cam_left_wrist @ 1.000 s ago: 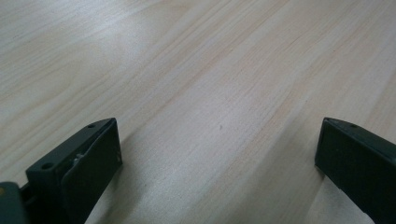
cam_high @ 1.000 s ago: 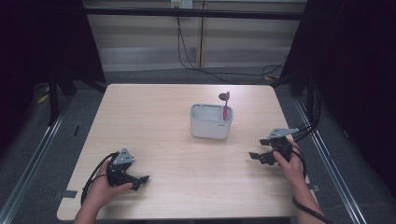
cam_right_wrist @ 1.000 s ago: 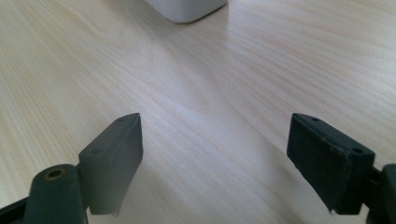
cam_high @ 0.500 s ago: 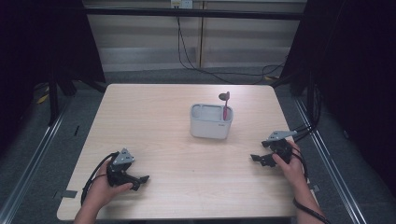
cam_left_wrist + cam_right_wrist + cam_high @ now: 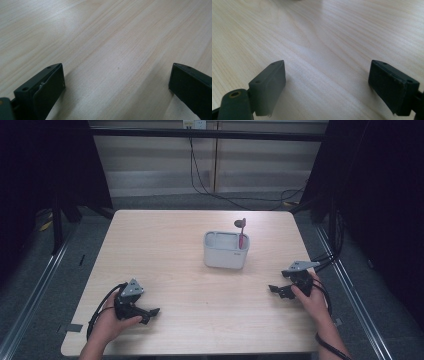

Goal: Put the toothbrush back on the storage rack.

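Resting low | right gripper (image 5: pixel 281 290) drawn nearer table (image 5: pixel 165 240) edge, fingers spread | left gripper (image 5: pixel 148 313) unmoved, fingers spread

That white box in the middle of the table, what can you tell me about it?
The white holder is a small rectangular tub with rounded corners, plastic by the look of it, open at the top and seemingly divided into compartments. It stands upright on the wooden table, near the centre. A pink-handled toothbrush stands in its right end, head up. Neither tool touches it.
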Motion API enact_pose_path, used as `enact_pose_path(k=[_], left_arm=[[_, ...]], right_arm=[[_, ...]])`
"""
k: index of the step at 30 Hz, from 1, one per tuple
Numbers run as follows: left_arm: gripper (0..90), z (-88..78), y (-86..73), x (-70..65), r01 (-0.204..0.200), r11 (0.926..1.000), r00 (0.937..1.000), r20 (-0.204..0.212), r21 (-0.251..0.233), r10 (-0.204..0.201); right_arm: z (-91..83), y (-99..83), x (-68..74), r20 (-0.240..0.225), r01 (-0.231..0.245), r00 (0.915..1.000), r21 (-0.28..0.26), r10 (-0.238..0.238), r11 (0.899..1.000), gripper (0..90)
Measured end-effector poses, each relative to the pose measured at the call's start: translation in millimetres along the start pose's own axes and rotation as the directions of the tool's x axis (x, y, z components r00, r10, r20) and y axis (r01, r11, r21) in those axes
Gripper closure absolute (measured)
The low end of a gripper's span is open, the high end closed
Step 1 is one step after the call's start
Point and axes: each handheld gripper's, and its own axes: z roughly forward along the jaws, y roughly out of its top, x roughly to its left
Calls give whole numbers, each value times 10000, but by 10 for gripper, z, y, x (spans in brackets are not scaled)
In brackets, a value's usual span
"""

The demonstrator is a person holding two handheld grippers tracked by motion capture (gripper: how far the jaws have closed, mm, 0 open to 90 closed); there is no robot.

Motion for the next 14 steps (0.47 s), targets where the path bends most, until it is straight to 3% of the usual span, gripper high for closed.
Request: enact_pose_path(k=[14], left_arm=[[0, 2, -1, -3, 57, 10000, 10000, -3, -38, -57]], right_arm=[[-8, -8, 8, 141, -148, 9998, -12, 149, 9999, 146]])
